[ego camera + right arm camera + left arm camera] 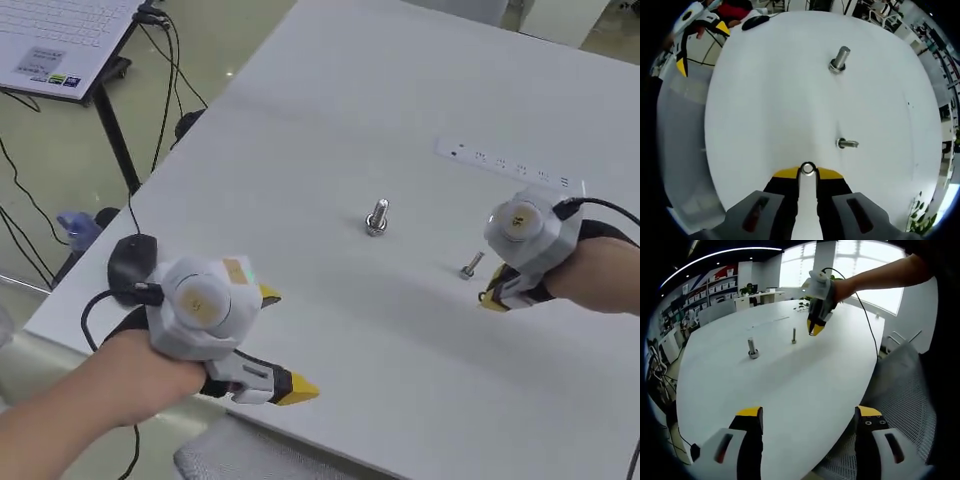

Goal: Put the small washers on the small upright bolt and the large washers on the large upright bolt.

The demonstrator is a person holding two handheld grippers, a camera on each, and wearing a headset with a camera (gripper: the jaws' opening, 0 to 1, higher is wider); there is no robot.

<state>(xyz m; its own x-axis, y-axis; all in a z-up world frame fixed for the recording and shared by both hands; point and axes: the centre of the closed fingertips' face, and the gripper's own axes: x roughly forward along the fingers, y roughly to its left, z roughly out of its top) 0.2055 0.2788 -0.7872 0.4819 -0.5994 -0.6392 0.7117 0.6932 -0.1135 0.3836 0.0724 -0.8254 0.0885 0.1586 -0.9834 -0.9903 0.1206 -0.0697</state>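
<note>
On the white worktop point(330, 110), the large bolt point(376, 217) stands upright near the middle. The small bolt point(470, 266) stands to its right and slightly nearer, well apart from it. A ring shows at the foot of the large bolt in the right gripper view; whether it is a washer or the bolt's own head cannot be told.

Right tongs point(808, 172): jaws drawn narrow, pinching a washer point(808, 169) between the yellow tips. They are held above the worktop just to the near right of the small bolt.

Left tongs point(809, 412): jaws spread wide with nothing between them, held over the near left edge of the worktop, well apart from both bolts.

Far right on the worktop lies a white power strip point(510, 165). Off its left edge are a black mouse point(130, 262) with its cable, and a laptop point(60, 40) on a stand.
</note>
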